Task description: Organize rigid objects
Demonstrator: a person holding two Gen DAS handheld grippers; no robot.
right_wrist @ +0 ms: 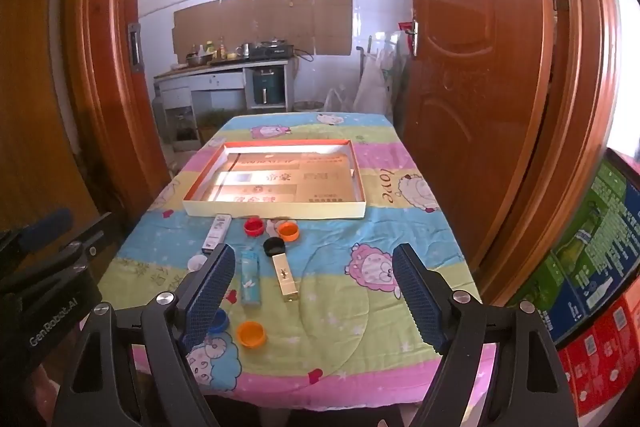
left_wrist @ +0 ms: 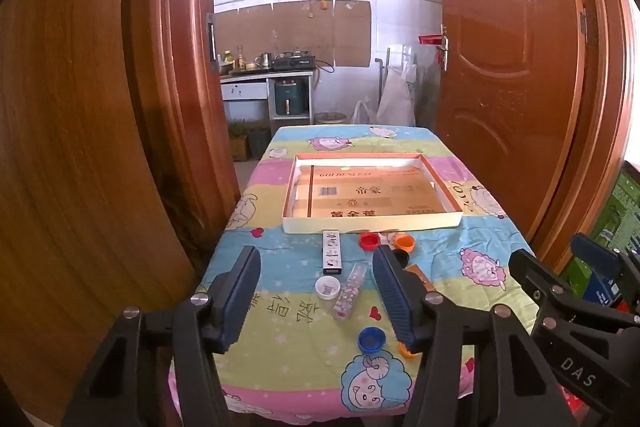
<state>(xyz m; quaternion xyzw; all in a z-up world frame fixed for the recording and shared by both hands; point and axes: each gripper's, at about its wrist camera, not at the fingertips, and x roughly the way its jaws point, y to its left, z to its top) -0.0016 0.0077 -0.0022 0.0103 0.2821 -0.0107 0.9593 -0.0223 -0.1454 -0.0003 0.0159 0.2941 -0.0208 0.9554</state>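
Left wrist view
- Tray [left_wrist: 372, 223]: shallow white box with an orange inner rim, centre of frame on the cartoon tablecloth [left_wrist: 280, 355]; only printed cardboard lines its floor.
- Left gripper [left_wrist: 316, 291]: fingers spread wide, holding nothing, lower centre.
- Between its fingers: white stick box [left_wrist: 332, 252], white cap [left_wrist: 327, 286], clear patterned tube [left_wrist: 350, 291], blue cap [left_wrist: 371, 339].
- Just below the tray: red cap [left_wrist: 369, 240] and orange cap [left_wrist: 404, 242], side by side.
- Partly hidden by the right finger: black cap [left_wrist: 401, 256], a second orange cap [left_wrist: 404, 349].
- Right gripper [left_wrist: 560, 259]: right edge of frame; its opening cannot be judged here.

Right wrist view
- Tray [right_wrist: 276, 209]: upper centre, holding only cardboard.
- Right gripper [right_wrist: 314, 291]: wide open, empty.
- Between its fingers: blue lighter-like tube [right_wrist: 250, 281], gold stick [right_wrist: 285, 279] topped by the black cap [right_wrist: 274, 246], orange cap [right_wrist: 251, 333].
- Seen only here: the gold stick in full.
- Behind the left finger: blue cap [right_wrist: 220, 321], white cap [right_wrist: 197, 262].
- Near the tray: stick box [right_wrist: 216, 233], red cap [right_wrist: 254, 226], orange cap [right_wrist: 288, 231].
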